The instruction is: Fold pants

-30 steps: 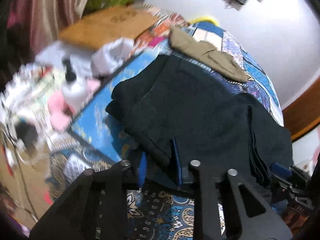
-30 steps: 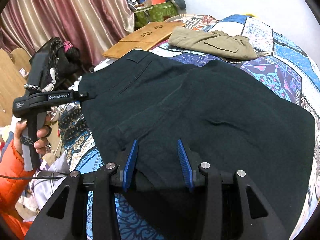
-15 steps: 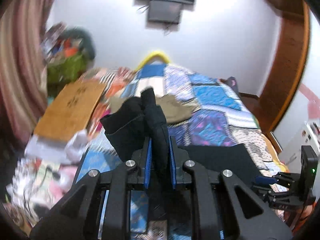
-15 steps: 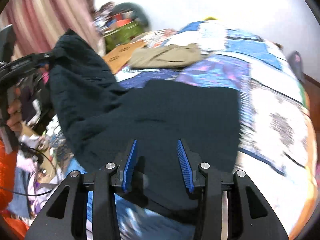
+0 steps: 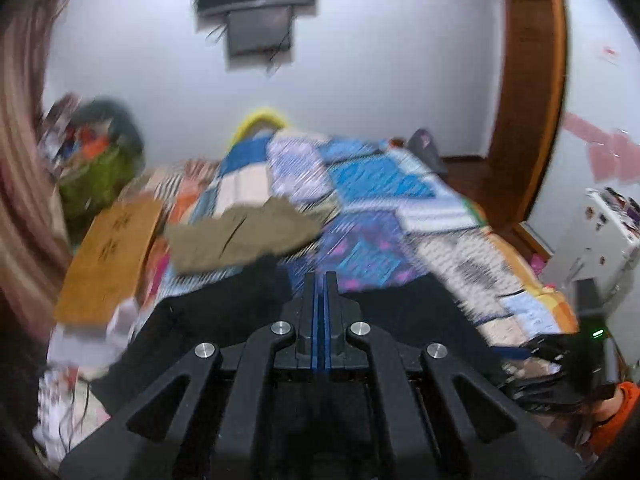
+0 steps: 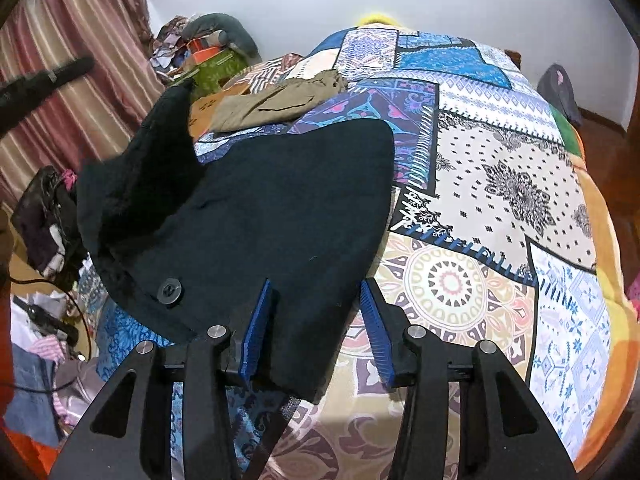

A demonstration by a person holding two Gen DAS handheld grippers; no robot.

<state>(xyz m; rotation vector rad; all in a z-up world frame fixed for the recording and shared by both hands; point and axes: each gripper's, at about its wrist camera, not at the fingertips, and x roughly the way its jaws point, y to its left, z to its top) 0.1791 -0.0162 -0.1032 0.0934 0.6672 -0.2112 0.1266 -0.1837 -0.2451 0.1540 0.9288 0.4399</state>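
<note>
The black pants (image 6: 256,216) lie on the bed (image 6: 500,184), near its left edge. Their long side runs from the near edge toward the far end, where tan pants (image 6: 276,104) lie. 1 corner at the left stands up in a point, and a black button (image 6: 169,290) shows on the near part. The left gripper (image 5: 320,300) is closed, with nothing seen between its 2 blue pads. The right gripper (image 6: 318,330) is opening, and the near edge of the pants lies loose between its jaws.
</note>
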